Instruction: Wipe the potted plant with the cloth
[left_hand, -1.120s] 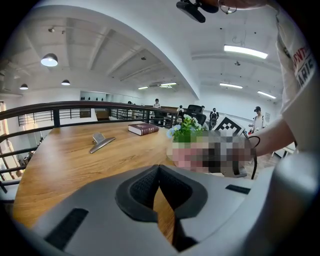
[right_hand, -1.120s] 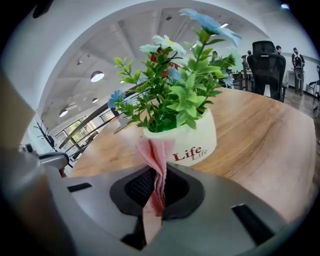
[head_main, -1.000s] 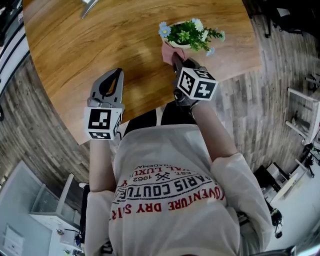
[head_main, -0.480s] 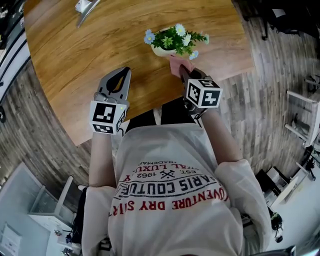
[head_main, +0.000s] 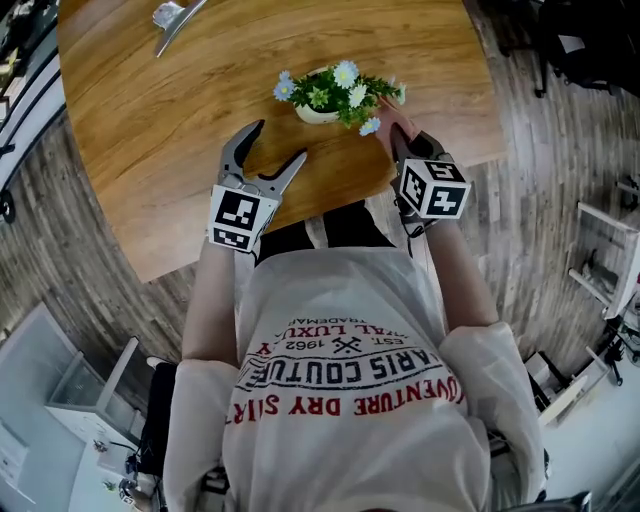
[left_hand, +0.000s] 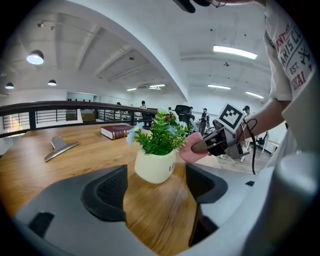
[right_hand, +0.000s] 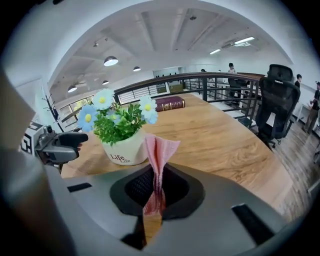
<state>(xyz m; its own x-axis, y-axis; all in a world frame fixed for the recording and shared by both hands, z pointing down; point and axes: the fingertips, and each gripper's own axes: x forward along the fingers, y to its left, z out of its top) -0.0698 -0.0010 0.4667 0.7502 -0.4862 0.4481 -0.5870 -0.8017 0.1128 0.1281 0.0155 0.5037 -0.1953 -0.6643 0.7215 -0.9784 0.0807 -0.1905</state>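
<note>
Head view: a white pot (head_main: 316, 113) sits on the wooden table (head_main: 180, 90), towards the person's edge. It's packed with a plant (head_main: 340, 88), green leaves under blue and white flowers.

The right gripper (head_main: 400, 138) is in close on the plant's right. Its jaws are clamped tight on a pink cloth (right_hand: 159, 150), and a fold of it stands up past the pads. From the left gripper view the cloth is right up against the leaves above the pot's rim, though I can't tell if it touches.

The left gripper (head_main: 280, 141) is on the pot's other side. Its jaws have just been opening and stand wide, with nothing between the pads. The pot is lined up in the gap but apart, with only bare wood between.

Beyond the pot lies a reddish book (right_hand: 169, 103), and a metal clip (head_main: 170, 15) sits well away at the far edge. A black chair (right_hand: 277, 95) stands off the table by the railing (right_hand: 220, 82).
</note>
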